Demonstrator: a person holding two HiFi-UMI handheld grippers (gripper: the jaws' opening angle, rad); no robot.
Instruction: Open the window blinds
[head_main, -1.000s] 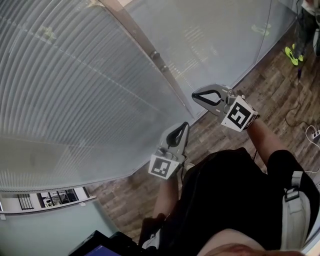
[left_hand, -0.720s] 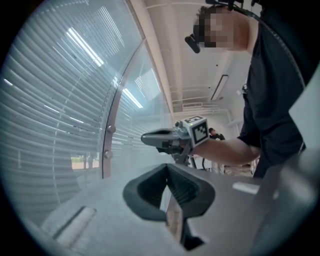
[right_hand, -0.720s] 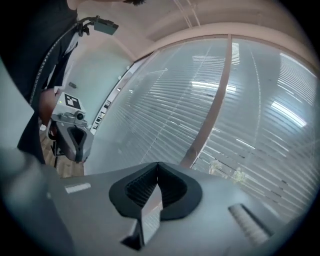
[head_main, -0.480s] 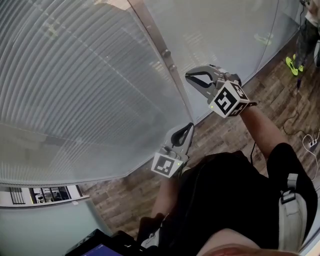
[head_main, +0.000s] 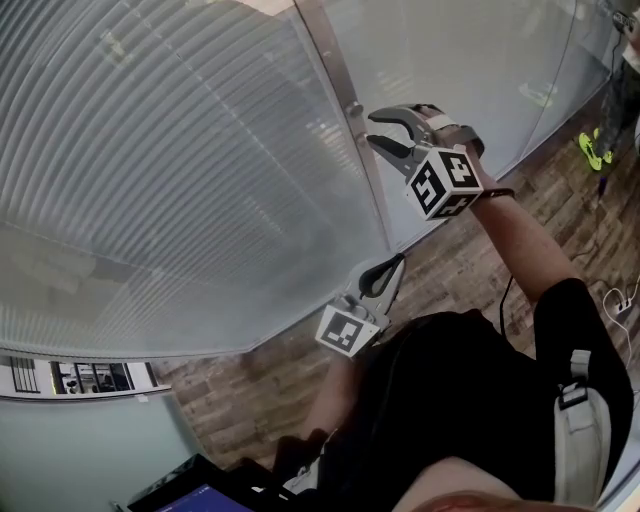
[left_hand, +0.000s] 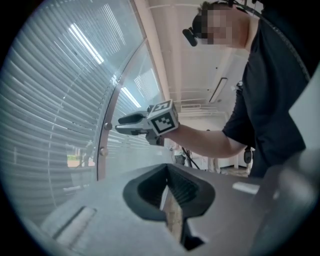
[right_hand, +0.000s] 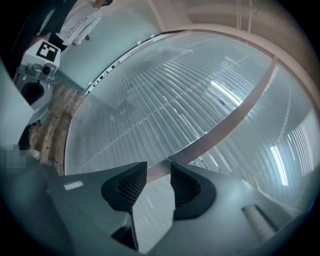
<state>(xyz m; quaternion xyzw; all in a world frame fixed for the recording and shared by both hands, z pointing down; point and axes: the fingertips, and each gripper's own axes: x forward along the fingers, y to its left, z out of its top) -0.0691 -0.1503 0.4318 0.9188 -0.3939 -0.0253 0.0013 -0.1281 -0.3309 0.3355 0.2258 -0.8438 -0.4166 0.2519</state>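
- the window blinds (head_main: 150, 180) were seen hung down over the large curved pane at the left, their slats set close together across its whole width.
- a pale upright post (head_main: 325, 55) was seen at the right edge of the blinds, with a small round knob (head_main: 353, 106) on it.
- the right gripper (head_main: 372, 129) was held raised, its tips pointed at the post just beside the knob; contact with the post could not be made out.
- its jaws had just been opening and were found apart, with nothing between the pads; only the post and the slats were seen through the gap in the right gripper view (right_hand: 159, 167).
- the left gripper (head_main: 397, 262) was held lower, near the body and well apart from the blinds, above the wooden floor (head_main: 470, 250).
- its jaws were found clenched together on nothing in the left gripper view (left_hand: 167, 167).
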